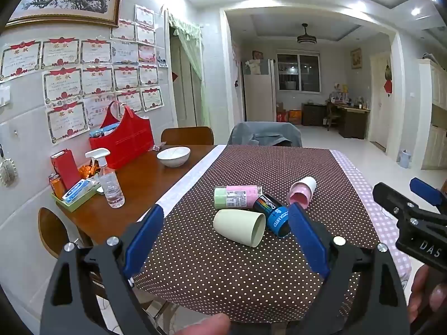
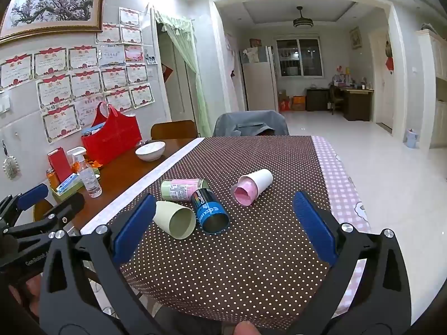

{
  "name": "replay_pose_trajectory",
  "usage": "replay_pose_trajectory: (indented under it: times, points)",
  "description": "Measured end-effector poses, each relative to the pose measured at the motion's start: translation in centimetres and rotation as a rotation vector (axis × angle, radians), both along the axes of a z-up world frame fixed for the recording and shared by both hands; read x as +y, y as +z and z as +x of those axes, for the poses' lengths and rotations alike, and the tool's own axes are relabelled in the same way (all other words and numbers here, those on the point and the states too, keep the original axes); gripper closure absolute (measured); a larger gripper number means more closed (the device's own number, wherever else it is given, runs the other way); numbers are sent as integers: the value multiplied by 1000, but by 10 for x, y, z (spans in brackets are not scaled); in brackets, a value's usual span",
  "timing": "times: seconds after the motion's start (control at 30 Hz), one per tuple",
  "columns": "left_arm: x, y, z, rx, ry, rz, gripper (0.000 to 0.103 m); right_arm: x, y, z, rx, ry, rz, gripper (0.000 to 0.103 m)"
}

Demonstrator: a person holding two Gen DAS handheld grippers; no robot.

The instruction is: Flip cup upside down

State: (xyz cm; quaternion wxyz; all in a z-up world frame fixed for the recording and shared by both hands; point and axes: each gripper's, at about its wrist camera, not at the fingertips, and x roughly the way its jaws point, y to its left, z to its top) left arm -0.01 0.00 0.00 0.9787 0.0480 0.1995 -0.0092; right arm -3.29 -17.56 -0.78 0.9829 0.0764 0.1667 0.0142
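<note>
Several cups lie on their sides on the brown dotted cloth (image 1: pixel 223 265). A pale green cup (image 1: pixel 239 227) lies nearest, mouth toward the right; it also shows in the right wrist view (image 2: pixel 175 219). A blue printed can-like cup (image 1: pixel 272 215) (image 2: pixel 210 210) lies beside it. A pink and green cylinder (image 1: pixel 238 196) (image 2: pixel 183 188) lies behind. A pink and white cup (image 1: pixel 303 191) (image 2: pixel 252 185) lies to the right, mouth facing me. My left gripper (image 1: pixel 226 223) is open and empty, above the table's near edge. My right gripper (image 2: pixel 225 209) is open and empty too; it also shows in the left wrist view (image 1: pixel 405 192).
On the bare wood (image 1: pixel 145 178) at left stand a spray bottle (image 1: pixel 107 180), a white bowl (image 1: pixel 173 156), a red bag (image 1: pixel 123 136) and a green tray (image 1: pixel 75 198) of small items. Chairs (image 1: pixel 265 134) stand at the far edge. A pink checked cloth (image 1: pixel 371 203) covers the right edge.
</note>
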Motion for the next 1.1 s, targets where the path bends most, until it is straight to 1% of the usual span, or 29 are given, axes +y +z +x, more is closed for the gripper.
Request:
replay_pose_trajectory:
  times: [0.2, 0.3, 0.33, 0.47, 0.67, 0.77, 0.87, 1.1]
  points:
    - [0, 0, 0, -6, -1, -4, 14, -1, 2, -6, -51, -29, -15, 6]
    - [-3, 0, 0, -14, 12, 16, 14, 3, 8, -1, -54, -20, -17, 6]
    - [1, 4, -5, -21, 15, 15, 14, 4, 7, -1, -55, -19, -20, 6]
    - [1, 7, -3, -28, 18, 12, 14, 10, 7, 1, -78, -21, -58, 6]
    - [1, 11, -7, -58, 29, 13, 13, 13, 13, 4, -63, -11, -56, 6]
    - [2, 11, -7, -92, 50, 18, 13, 14, 13, 7, -54, -11, -59, 6]
    - [5, 12, -6, -95, 46, 0, 4, 16, 13, 9, -54, -13, -59, 6]
    - [10, 12, -3, -88, 44, -30, 4, 17, 16, 10, -59, -9, -63, 6]
